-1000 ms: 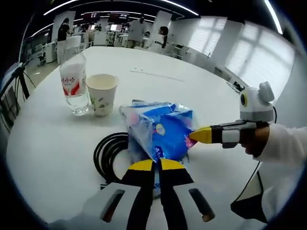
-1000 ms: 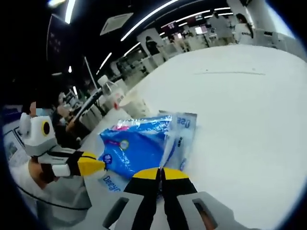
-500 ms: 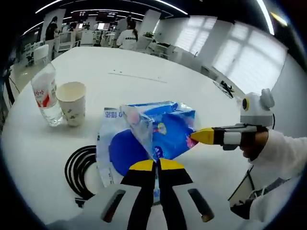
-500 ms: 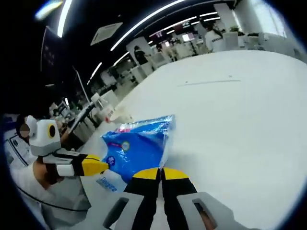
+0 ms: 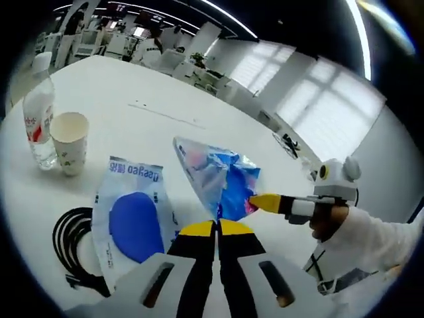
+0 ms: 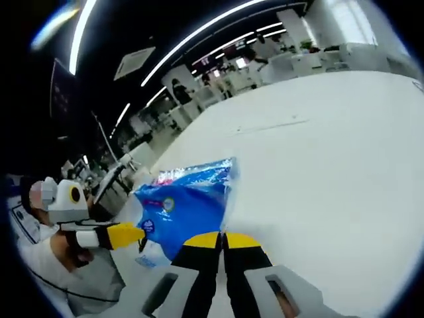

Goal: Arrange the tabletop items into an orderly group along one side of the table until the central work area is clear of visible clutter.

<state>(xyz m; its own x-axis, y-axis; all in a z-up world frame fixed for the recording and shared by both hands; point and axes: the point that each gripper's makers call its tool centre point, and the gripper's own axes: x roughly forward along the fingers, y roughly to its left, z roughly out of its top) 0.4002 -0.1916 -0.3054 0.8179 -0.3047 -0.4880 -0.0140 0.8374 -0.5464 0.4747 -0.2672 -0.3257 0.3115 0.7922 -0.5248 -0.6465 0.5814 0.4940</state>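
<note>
In the left gripper view, the left gripper (image 5: 216, 228) has its yellow-tipped jaws pressed together on the lower edge of a blue plastic packet (image 5: 222, 182), which rises clear of the white table (image 5: 165, 126) straight ahead of the jaws. The right gripper (image 5: 255, 201) comes in from the right side of that view, held by a hand (image 5: 324, 222) in a white sleeve, and its yellow tip pinches the packet's far right edge, so the packet hangs lifted between the two tools. Just to the left of the left gripper's jaws a second flat packet (image 5: 132, 222) with a large blue oval lies on the table, and further left of it, touching its edge, sits a coil of black cable (image 5: 73, 248). Well ahead and far to the left stand a paper cup (image 5: 69, 142) and, just beside it, a clear water bottle (image 5: 36, 119) with a red label, both upright. In the right gripper view, the right gripper (image 6: 222, 240) is closed on the near edge of the blue plastic packet (image 6: 182, 209), which stretches up and to the left from its jaws. The left gripper (image 6: 126, 233) enters from the left there, gripping the packet's opposite edge, with a hand (image 6: 66, 248) behind it. The white table (image 6: 318, 172) spreads ahead and to the right of the right gripper.
</note>
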